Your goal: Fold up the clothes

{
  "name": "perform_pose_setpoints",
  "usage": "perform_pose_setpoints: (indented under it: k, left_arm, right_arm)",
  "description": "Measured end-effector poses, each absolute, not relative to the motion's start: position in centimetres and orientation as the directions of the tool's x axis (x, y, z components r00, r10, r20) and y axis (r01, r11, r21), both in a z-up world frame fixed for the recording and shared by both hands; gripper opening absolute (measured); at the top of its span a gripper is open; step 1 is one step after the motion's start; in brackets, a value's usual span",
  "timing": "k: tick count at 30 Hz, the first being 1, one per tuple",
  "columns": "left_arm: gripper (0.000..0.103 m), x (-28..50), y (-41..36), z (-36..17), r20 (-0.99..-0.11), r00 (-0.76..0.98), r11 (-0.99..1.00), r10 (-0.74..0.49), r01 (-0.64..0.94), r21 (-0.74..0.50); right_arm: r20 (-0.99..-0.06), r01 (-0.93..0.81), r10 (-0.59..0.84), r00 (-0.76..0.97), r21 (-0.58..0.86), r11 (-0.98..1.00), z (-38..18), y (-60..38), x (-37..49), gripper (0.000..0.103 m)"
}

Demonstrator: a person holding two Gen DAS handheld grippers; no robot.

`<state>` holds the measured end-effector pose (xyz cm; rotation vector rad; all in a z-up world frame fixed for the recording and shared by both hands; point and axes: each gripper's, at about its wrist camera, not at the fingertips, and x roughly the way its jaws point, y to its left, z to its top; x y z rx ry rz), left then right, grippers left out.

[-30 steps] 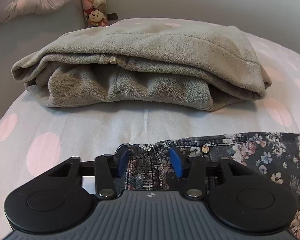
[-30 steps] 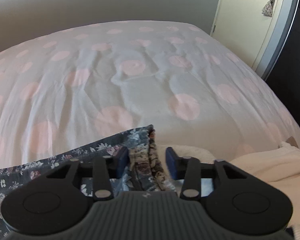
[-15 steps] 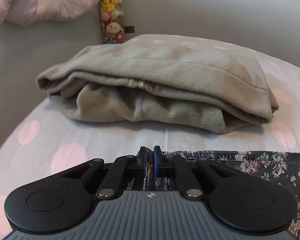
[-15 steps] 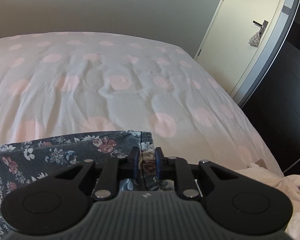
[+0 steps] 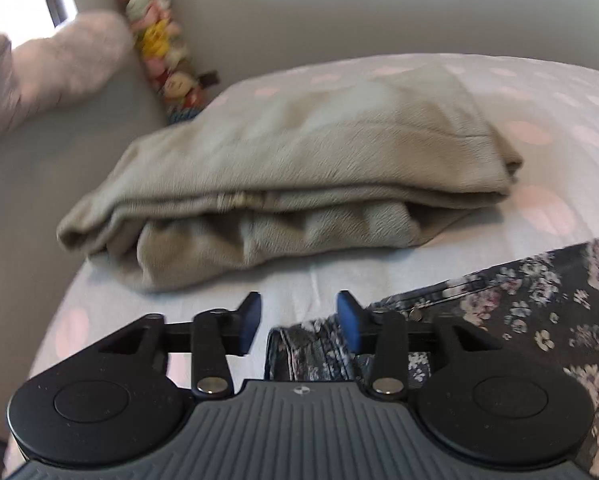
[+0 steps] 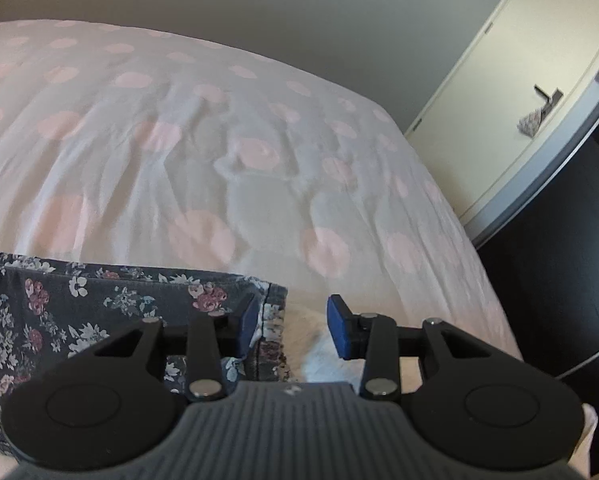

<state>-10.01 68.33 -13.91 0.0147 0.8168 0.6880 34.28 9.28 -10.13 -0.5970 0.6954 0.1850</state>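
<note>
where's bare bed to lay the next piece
Free: the dotted bedspread beyond the floral jeans, toward the door. Crowded: by the wall, the folded grey fleece sits just past the jeans' waistband.

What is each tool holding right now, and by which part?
Nothing is gripped. Both the left tool and the right tool are opening; an edge of the floral trousers lies between each pair of pads, unclamped.

Folded grey fleece (image 5: 299,184) blocks ahead; polka-dot bedspread (image 6: 203,128) lies open.
</note>
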Motion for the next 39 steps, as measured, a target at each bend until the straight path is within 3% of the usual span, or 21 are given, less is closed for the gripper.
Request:
perform_pose_setpoints:
  k: [5, 8, 14, 20, 27, 35, 39]
  left_arm:
    - [0.053, -8.2, 65.7, -13.6, -0.703, 0.511, 0.868, 0.494, -0.334, 0.367]
    - [0.059, -6.8, 64.1, -14.5, -0.733, 0.51, 0.89, 0.45, -0.186, 0.417]
    - [0.059, -4.4, 63.3, -16.9, -0.786, 0.469, 0.879, 0.402, 0.042, 0.475]
    - [0.059, -1.9, 63.9, -19.1, -0.831, 0.418, 0.865, 0.368, 0.175, 0.471]
    - [0.06, 0.4, 65.4, -19.6, -0.897, 0.335, 0.9, 0.289, 0.225, 0.374]
    - [0.054, 3.4, 66.5, -20.2, -0.958, 0.202, 0.93, 0.204, 0.267, 0.254]
    - [0.036, 4.2, 66.6, -20.4, -0.976, 0.156, 0.943, 0.153, 0.274, 0.191]
  right_arm:
    - [-0.68, -0.576, 0.095, 0.727, -0.529, 0.624, -10.3, 11.9, 32.1, 0.055]
    - [-0.718, -0.677, 0.126, 0.684, -0.56, 0.478, -11.9, 13.9, 31.4, 0.056]
    - [-0.8, -0.802, 0.141, 0.583, -0.539, 0.258, -15.5, 17.4, 31.4, 0.057]
    - [-0.863, -0.869, 0.111, 0.493, -0.483, 0.104, -18.7, 20.1, 32.4, 0.063]
    - [-0.917, -0.917, 0.09, 0.389, -0.395, -0.064, -19.4, 21.7, 34.4, 0.075]
    - [-0.98, -0.978, -0.005, 0.199, -0.198, -0.065, -20.0, 23.5, 37.9, 0.074]
    - [-0.99, -0.99, 0.014, 0.14, -0.14, -0.022, -19.4, 22.9, 38.1, 0.055]
